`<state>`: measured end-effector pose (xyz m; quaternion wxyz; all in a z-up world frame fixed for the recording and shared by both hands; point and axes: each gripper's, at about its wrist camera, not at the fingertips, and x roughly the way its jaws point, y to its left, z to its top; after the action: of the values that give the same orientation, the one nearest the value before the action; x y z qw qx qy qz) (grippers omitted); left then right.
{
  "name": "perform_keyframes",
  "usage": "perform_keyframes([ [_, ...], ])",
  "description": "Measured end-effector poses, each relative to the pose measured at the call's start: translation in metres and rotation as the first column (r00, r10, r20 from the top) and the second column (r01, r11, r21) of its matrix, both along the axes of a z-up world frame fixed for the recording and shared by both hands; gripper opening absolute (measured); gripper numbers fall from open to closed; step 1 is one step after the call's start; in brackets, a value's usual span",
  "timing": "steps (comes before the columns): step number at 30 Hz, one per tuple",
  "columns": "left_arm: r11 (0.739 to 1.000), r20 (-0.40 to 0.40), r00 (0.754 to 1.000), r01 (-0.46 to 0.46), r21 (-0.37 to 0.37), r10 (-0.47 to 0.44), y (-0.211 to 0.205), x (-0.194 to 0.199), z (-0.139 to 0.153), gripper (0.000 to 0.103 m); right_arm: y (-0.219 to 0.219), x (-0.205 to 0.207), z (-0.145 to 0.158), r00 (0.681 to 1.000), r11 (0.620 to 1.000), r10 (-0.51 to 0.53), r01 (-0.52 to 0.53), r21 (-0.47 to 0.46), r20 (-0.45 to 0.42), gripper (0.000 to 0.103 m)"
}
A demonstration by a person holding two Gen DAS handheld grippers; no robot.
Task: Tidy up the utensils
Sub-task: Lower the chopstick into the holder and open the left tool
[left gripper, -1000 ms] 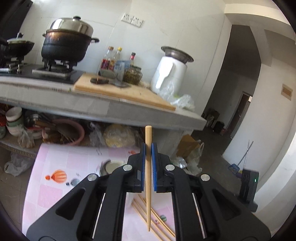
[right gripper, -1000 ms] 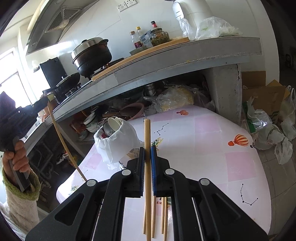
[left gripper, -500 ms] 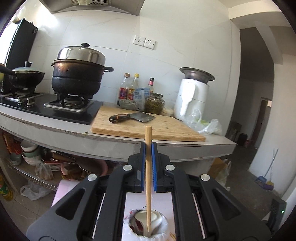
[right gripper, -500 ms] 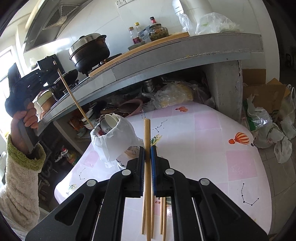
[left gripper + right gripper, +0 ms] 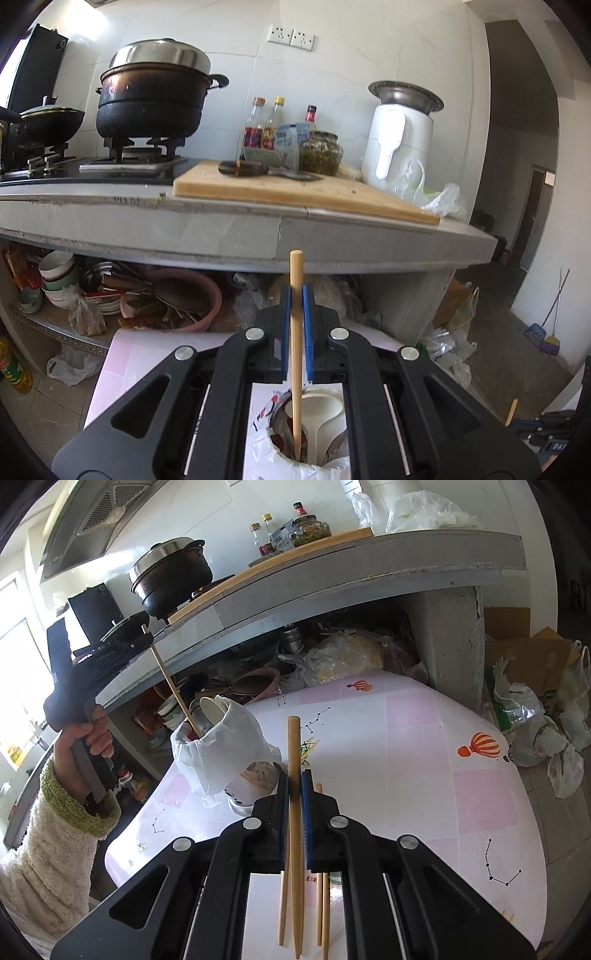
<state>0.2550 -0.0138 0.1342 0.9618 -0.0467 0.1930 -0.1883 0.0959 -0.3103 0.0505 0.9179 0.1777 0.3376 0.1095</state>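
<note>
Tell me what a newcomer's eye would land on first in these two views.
First, the chopstick pinched upright in the jaws of the left gripper, its tip dipping into the bag-lined utensil holder on the pink table. Next, the right gripper clamping a second chopstick above the loose chopsticks lying on the table. Behind, the big black pot sits on the stove.

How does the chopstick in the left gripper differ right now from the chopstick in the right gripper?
The left gripper's chopstick has its lower tip inside the bag-lined utensil holder; the right gripper's chopstick hangs above loose chopsticks on the table. In the right wrist view, the left one slants and the right one runs straight. Both are plain wood, clamped between blue pads.
</note>
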Motion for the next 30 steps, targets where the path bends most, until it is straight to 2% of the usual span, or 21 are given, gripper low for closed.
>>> perform_keyframes([
  [12,0.991,-0.107,0.994,0.036,0.130,-0.022,-0.013,-0.013,-0.045,0.006,0.000,0.001,-0.003,1.000,1.000,0.003,-0.003,0.010,-0.009,0.007],
  [20,0.979,-0.099,0.995,0.031,0.202,-0.011,-0.016,-0.025,-0.048,0.007,0.002,0.000,-0.003,1.000,1.000,0.005,-0.005,0.010,-0.009,0.007],
  [23,0.982,-0.115,0.993,0.021,0.188,0.001,-0.011,-0.026,-0.046,0.023,0.002,-0.001,-0.002,1.000,1.000,0.006,-0.006,0.010,-0.005,0.007],
  [30,0.994,-0.127,0.992,-0.004,0.105,0.017,0.010,-0.036,-0.041,0.033,0.003,0.006,0.007,0.999,0.999,0.033,-0.033,0.023,0.010,0.007],
])
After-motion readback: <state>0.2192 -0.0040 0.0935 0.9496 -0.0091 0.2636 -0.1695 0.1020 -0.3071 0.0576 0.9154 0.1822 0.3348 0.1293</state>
